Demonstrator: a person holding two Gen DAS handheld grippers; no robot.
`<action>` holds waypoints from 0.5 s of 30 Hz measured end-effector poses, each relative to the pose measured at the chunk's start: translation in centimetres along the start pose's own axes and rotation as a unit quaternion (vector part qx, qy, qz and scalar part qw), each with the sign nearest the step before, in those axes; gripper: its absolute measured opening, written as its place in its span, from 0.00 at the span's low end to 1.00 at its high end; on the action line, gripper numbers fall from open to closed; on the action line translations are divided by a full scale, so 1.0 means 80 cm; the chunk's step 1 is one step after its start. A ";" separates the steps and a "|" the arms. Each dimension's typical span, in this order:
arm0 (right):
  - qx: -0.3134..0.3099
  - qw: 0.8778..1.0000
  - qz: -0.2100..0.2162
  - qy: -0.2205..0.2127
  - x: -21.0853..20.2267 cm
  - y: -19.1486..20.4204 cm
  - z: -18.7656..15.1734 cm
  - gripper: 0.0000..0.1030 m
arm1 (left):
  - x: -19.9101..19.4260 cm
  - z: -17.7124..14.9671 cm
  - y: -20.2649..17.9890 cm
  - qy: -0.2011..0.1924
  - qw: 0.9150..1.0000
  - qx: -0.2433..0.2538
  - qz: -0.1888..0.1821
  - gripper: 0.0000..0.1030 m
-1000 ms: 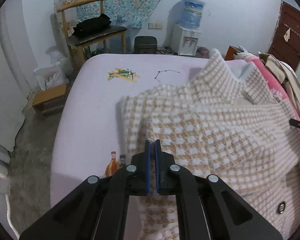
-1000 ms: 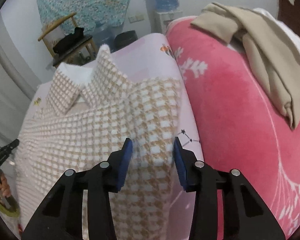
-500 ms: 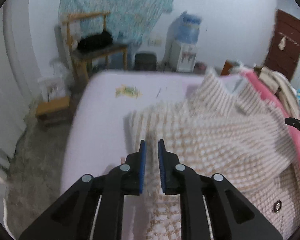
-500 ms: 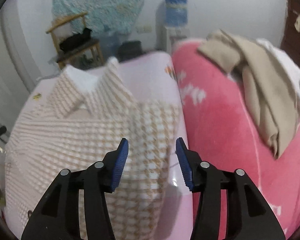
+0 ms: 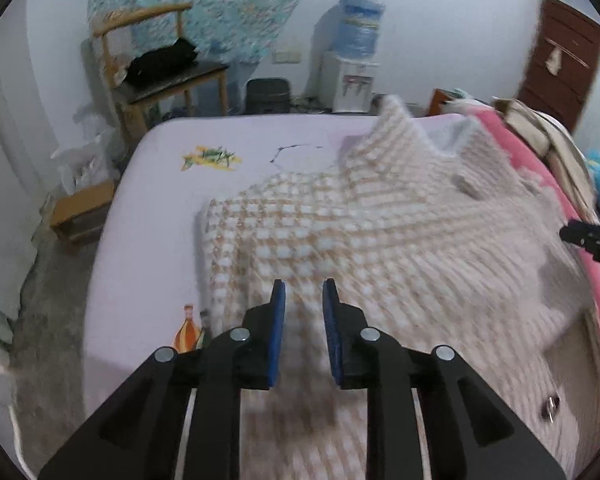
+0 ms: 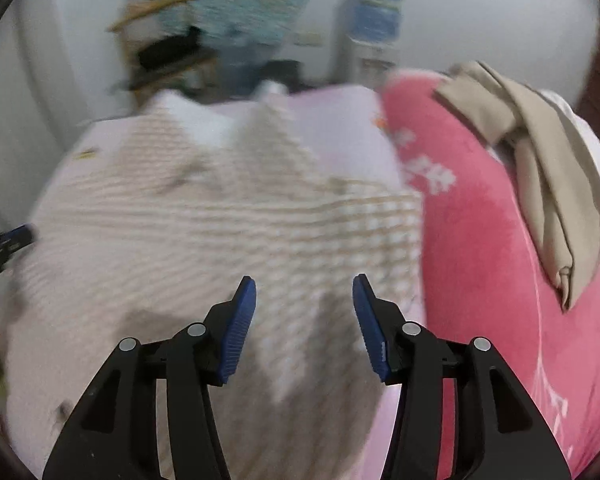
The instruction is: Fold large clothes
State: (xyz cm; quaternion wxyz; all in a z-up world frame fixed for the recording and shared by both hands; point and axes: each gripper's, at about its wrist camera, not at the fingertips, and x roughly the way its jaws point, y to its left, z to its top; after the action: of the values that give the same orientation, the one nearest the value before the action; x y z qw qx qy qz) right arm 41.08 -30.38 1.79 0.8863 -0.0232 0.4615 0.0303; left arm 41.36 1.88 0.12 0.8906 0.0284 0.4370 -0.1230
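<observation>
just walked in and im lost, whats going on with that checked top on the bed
A person with a handheld gripper in each hand is folding a beige checked garment spread on the lilac bed. The left gripper has just been opening, nothing between its fingers. The right gripper stands open over the cloth's edge beside the pink blanket. Neither holds the garment now.

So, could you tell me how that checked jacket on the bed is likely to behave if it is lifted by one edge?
The checked jacket will probably flop and drape, since it lies in soft folds on the bed. Its thick woolly weave suggests some weight, so it may sag. The fuzzy cloth looks unlikely to slip.
</observation>
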 end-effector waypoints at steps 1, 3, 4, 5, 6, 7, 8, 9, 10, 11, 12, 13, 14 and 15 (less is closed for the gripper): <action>-0.010 1.000 0.004 -0.004 -0.015 0.007 -0.008 0.49 | -0.008 -0.005 -0.004 0.002 1.000 0.009 0.000 0.22; -0.017 1.000 0.008 -0.009 -0.047 0.017 -0.033 0.51 | -0.037 -0.025 -0.013 0.007 1.000 0.026 -0.007 0.27; -0.012 1.000 0.012 -0.006 -0.057 0.020 -0.046 0.52 | -0.053 -0.039 -0.016 0.011 0.999 0.029 -0.012 0.34; 0.000 1.000 0.022 -0.003 -0.075 0.019 -0.065 0.53 | -0.068 -0.055 -0.017 0.014 0.999 0.027 -0.017 0.41; 0.009 0.999 0.030 -0.002 -0.088 0.016 -0.081 0.58 | -0.081 -0.071 -0.018 0.018 0.999 0.024 -0.021 0.44; 0.020 0.999 0.038 -0.001 -0.102 0.014 -0.100 0.61 | -0.094 -0.089 -0.018 0.024 0.999 0.021 -0.029 0.48; 0.027 0.999 0.043 0.001 -0.111 0.011 -0.115 0.62 | -0.108 -0.108 -0.019 0.031 0.999 0.016 -0.037 0.50; 0.036 0.998 0.049 0.004 -0.129 0.008 -0.142 0.63 | -0.121 -0.128 -0.017 0.037 0.998 0.011 -0.039 0.51; 0.044 0.998 0.053 0.004 -0.144 0.007 -0.165 0.64 | -0.130 -0.144 -0.020 0.039 0.998 0.007 -0.041 0.52; 0.051 0.997 0.054 0.004 -0.154 0.010 -0.180 0.65 | -0.143 -0.166 -0.020 0.044 0.998 0.001 -0.045 0.53; 0.064 0.996 0.054 0.008 -0.168 0.008 -0.205 0.66 | -0.154 -0.184 -0.019 0.047 0.998 -0.007 -0.046 0.53; 0.078 0.995 0.055 0.012 -0.181 0.007 -0.229 0.66 | -0.163 -0.204 -0.017 0.050 0.997 -0.017 -0.048 0.53; 0.088 0.995 0.055 0.012 -0.192 0.007 -0.245 0.66 | -0.175 -0.228 -0.016 0.056 0.997 -0.031 -0.051 0.53; 0.104 0.993 0.054 0.014 -0.202 0.006 -0.268 0.66 | -0.181 -0.243 -0.015 0.058 0.996 -0.039 -0.052 0.53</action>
State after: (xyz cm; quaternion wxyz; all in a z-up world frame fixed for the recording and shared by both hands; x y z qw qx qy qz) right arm 14.30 -31.90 2.77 0.8743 0.0933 0.4754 0.0298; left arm 17.53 6.63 -0.42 0.8566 -0.0223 0.4931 -0.1505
